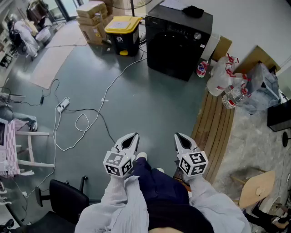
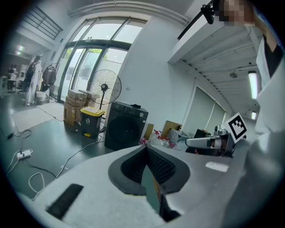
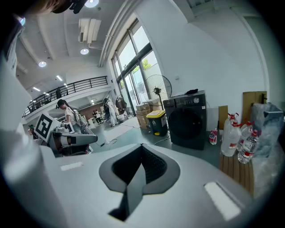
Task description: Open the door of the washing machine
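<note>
Because the black, box-shaped front-loading washing machine (image 1: 176, 43) stands well apart from the person, across the grey floor and against the far wall, its round dark door (image 3: 187, 124) appears shut and out of reach. The left hand-held gripper (image 1: 133, 137) and right hand-held gripper (image 1: 178, 137) are held low and side by side, each with jaws pressed together on nothing. This is judged to be a carrying posture ahead of the approach.

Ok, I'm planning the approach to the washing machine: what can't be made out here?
Washing machine: door handle lost in the dark front, every view.
Black thing on top: too small to identify, head view.
Black box: cut off by the right edge, head view.
</note>
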